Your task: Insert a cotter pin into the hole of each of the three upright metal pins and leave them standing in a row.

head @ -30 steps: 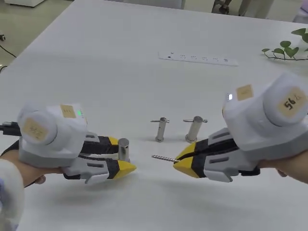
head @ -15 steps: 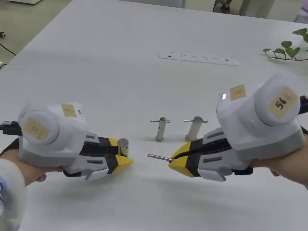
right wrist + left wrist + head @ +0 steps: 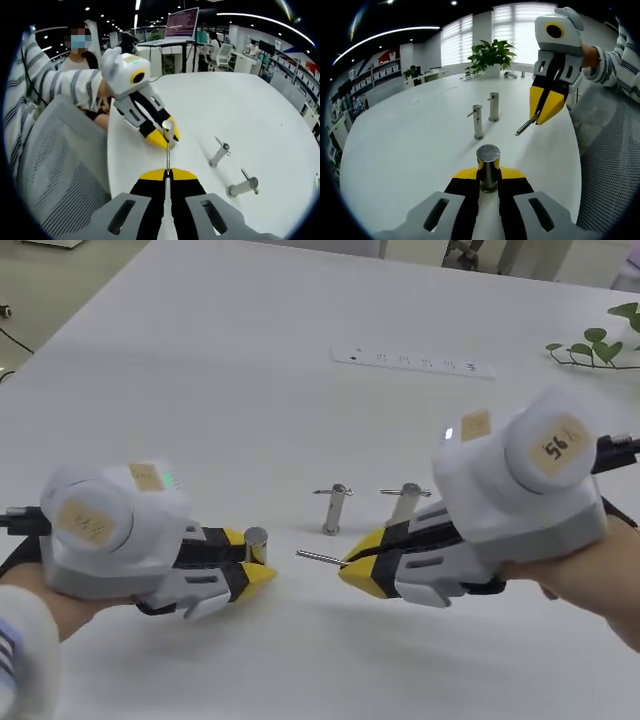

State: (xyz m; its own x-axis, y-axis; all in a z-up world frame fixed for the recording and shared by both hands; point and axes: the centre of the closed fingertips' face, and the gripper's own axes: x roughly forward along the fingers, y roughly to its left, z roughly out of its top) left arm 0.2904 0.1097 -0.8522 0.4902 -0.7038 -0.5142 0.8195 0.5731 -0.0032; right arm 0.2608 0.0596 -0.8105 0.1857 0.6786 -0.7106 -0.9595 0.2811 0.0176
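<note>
My left gripper (image 3: 252,562) is shut on an upright metal pin (image 3: 256,545), whose round top shows between the yellow tips (image 3: 488,172). My right gripper (image 3: 358,570) is shut on a thin cotter pin (image 3: 320,558) that points left at the held metal pin (image 3: 169,131), a short gap away. The cotter pin (image 3: 167,157) runs straight out from my right gripper (image 3: 168,175). Two other metal pins (image 3: 335,508) (image 3: 404,505) stand upright behind, each with a cotter pin through its top. The other gripper (image 3: 540,111) enters the left gripper view from the right.
A white power strip (image 3: 412,362) lies far back on the white table (image 3: 200,370). A green plant (image 3: 598,342) sits at the far right edge. A grey mesh chair (image 3: 55,165) and a person in a striped sleeve (image 3: 65,85) are beside the table.
My right gripper has moved left with the cotter pin, closing the gap to the metal pin held by my left gripper. The left gripper has barely moved.
</note>
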